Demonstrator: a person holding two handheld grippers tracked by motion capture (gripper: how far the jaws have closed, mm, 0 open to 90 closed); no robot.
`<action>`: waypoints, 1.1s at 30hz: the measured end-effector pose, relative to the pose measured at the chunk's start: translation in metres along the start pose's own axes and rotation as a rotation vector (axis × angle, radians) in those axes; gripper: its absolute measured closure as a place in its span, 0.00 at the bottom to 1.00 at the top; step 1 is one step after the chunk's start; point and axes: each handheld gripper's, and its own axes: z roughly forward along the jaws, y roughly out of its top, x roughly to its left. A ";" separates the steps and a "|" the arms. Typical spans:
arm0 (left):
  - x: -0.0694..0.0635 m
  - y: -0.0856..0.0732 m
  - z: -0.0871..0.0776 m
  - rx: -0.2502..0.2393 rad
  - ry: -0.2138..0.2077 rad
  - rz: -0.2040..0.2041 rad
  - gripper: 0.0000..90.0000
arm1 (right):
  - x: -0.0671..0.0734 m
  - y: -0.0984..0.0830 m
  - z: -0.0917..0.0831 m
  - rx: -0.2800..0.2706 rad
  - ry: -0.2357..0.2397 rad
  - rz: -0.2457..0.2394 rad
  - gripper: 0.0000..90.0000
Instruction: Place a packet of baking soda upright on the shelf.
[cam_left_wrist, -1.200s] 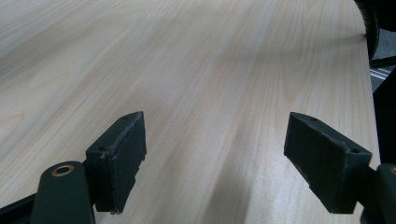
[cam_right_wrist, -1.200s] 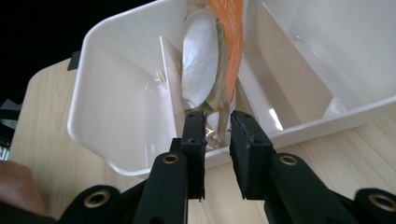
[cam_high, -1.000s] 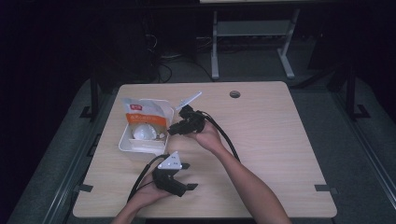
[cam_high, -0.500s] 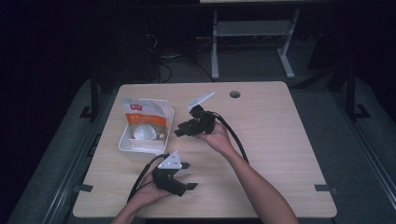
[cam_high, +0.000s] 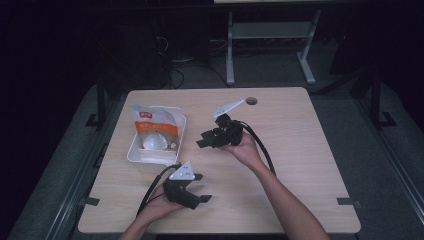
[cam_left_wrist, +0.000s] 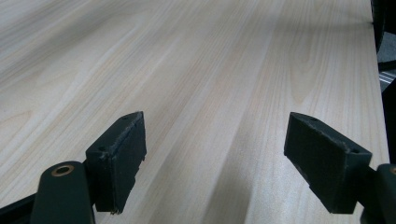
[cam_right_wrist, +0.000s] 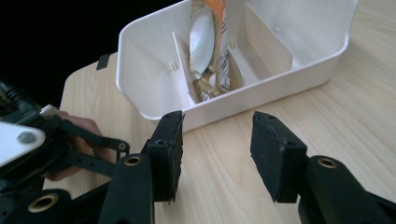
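1. Your left gripper (cam_high: 197, 190) sits low over the near part of the table (cam_high: 300, 130), held in your left hand (cam_high: 155, 209). Its jaws are spread wide with nothing between them; in the left gripper view (cam_left_wrist: 212, 163) only bare pale wood lies ahead of them and in the gap.
2. Your right gripper (cam_high: 207, 140) is held above the middle of the table in your right hand (cam_high: 245, 150), its grey plate tilted up behind. Its jaws stand apart and hold nothing, as the right gripper view (cam_right_wrist: 215, 154) shows.
3. Just ahead of the right jaws stands a white divided tray (cam_right_wrist: 140, 88), its near wall close beyond the jaw tips but not touching them. In the high view the tray (cam_high: 135, 150) lies well beyond your left gripper.
4. Inside the tray, straight past the gap between the right jaws, an orange-and-white packet (cam_right_wrist: 219, 42) leans upright against a divider, with a pale rounded object (cam_right_wrist: 201, 42) beside it. What that object is cannot be told.
5. To the left of the right jaws, your left gripper and the fingers behind it show close by.
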 end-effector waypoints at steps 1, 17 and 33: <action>0.000 0.000 0.000 0.001 0.000 -0.001 0.23 | 0.000 -0.001 -0.002 -0.001 0.000 0.002 0.59; 0.001 0.000 0.001 0.002 0.001 -0.007 0.23 | -0.003 -0.021 -0.042 -0.011 -0.045 0.034 0.53; 0.003 0.000 0.000 0.002 0.008 -0.012 0.23 | -0.001 -0.049 -0.081 -0.040 -0.097 0.062 0.48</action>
